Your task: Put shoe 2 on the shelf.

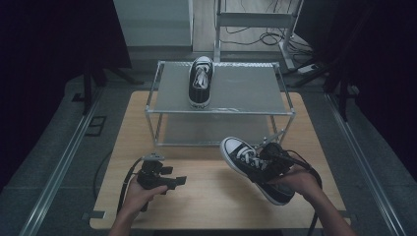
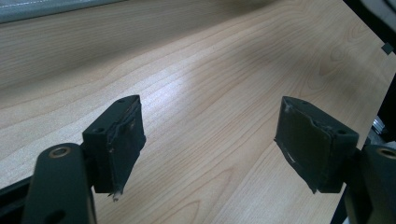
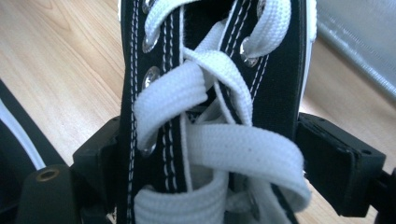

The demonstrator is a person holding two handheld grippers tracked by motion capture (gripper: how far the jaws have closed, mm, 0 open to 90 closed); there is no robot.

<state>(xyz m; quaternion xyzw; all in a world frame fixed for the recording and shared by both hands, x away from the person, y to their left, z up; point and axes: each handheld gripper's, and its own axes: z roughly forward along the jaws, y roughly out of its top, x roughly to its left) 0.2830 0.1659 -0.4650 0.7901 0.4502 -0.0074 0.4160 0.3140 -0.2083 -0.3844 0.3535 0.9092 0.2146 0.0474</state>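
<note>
My right gripper is shut on a black sneaker with white laces, held tilted above the wooden table at the right. Up close, the jaws clamp the laced upper of that sneaker from both sides. A matching black sneaker stands on the top shelf of a small metal rack, toe toward me. My left gripper hovers low at the front left, and its pads stand wide apart over bare wood, so this gripper is open and holds nothing.
The rack has a lower shelf beneath the top one. Beyond the table stand a metal frame and loose cables on the floor. Floor rails run along both sides of the table.
</note>
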